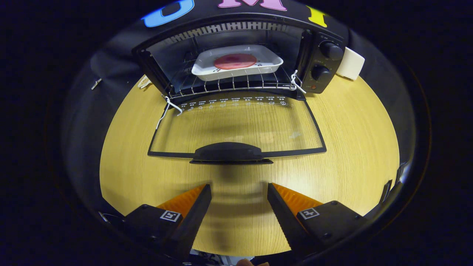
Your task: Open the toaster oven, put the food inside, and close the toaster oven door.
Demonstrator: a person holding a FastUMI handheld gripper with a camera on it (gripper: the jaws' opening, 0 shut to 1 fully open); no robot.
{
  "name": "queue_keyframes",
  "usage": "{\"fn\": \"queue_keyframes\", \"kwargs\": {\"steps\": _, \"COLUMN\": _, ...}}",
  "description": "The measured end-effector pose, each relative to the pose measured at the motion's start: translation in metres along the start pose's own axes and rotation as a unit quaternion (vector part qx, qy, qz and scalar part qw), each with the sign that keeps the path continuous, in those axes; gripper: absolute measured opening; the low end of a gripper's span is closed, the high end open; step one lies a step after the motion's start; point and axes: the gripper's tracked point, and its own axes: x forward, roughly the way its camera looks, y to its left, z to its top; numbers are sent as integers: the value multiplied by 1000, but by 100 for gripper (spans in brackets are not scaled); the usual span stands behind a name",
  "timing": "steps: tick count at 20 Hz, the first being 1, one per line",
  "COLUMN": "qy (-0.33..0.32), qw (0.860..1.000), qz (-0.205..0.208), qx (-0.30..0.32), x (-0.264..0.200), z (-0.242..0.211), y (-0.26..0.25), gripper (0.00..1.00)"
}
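Tool (239,197) at bottom centre of the frame, nearest the camera: fingers spread apart, released, nothing between them, hovering over bare tabletop (354,147).

Tabletop fills the middle of the frame, light wood, round-looking through the fisheye.

Oven (317,48) sits at the top centre, at the far side of the tabletop, well beyond the fingers. Door (236,125) is dropped fully open and lies flat toward the tool, glass facing up. Handle (229,152) is at the door's near edge, just ahead of the fingertips, apart from them.

Tray (207,70) rests on the wire rack (229,84) inside the oven, upper centre. Food (235,61), a reddish round slice, lies in the tray.

Two knobs (330,50) on the oven's right panel. White string (168,107) at the door's left hinge, another bit at the right hinge.

Progress, judging by layout: opening done, food in. Left: closing the door. Tool looks lined up with the handle for that lift.
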Motion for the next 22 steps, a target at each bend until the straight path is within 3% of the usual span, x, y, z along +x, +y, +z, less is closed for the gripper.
{"fn": "queue_keyframes", "kwargs": {"steps": 12, "qy": -6, "qw": 1000, "qz": -25, "qx": -3, "x": 22, "z": 20, "y": 5, "gripper": 99}}
{"fn": "queue_keyframes", "kwargs": {"steps": 22, "qy": -55, "qw": 998, "qz": 6, "qx": 2, "x": -9, "z": 29, "y": 8, "gripper": 99}}
